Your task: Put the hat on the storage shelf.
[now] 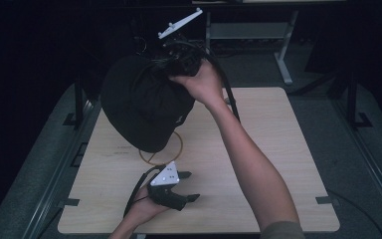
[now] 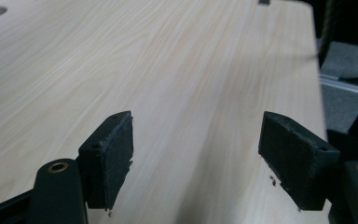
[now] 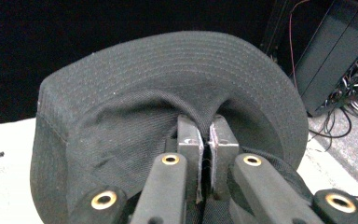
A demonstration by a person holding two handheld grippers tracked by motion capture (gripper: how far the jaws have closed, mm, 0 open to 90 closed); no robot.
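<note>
Jaws of right gripper [image 3: 207, 154] pinch one black hat [image 1: 139, 102]; left gripper [image 2: 196, 158] gapes

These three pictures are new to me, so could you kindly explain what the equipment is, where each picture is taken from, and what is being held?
No robot is involved: a person holds a hand-held two-jaw gripper in each hand at a wooden table. The high view looks down from above the person's side, with the forearms coming in from the bottom. The other two pictures come from cameras riding on the grippers, looking along their black jaws.

The right gripper is raised above the far part of the table, its jaws pinched shut on the fabric of a black cap, which hangs from it. In the right gripper view you can see the cap's stitched brim curving over the jaws.

The left gripper sits low near the table's near edge, jaws wide open with nothing between them. A thin yellow ring lies on the table, partly hidden behind the cap.
</note>
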